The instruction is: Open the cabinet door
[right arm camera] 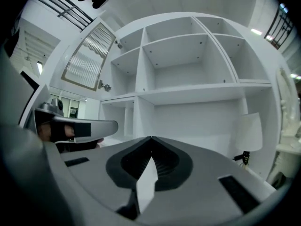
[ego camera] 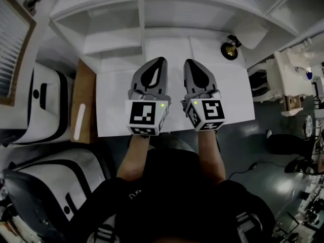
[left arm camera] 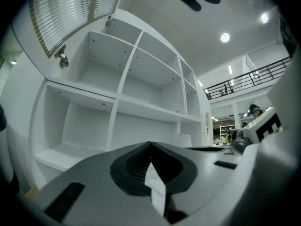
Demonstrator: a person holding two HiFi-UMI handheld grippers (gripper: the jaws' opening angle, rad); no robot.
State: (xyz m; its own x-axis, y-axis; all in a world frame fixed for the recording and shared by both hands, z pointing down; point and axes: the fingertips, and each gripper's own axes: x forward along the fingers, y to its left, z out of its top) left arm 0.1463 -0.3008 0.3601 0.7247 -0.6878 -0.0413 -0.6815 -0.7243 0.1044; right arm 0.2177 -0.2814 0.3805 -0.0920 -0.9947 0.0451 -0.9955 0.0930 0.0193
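Note:
The cabinet door has a wooden frame and a slatted panel, and it stands swung out at the far left of the white shelf unit. In the gripper views this door hangs high on the left, with a small metal handle at its lower edge. My left gripper and right gripper are held side by side over the white worktop, pointing level at the open shelves. Both are shut and empty, tips touching. Neither touches the door.
A small black lamp with a white shade stands at the worktop's back right. A wooden panel borders the worktop's left edge. White rounded machines sit to the left, and more equipment to the right.

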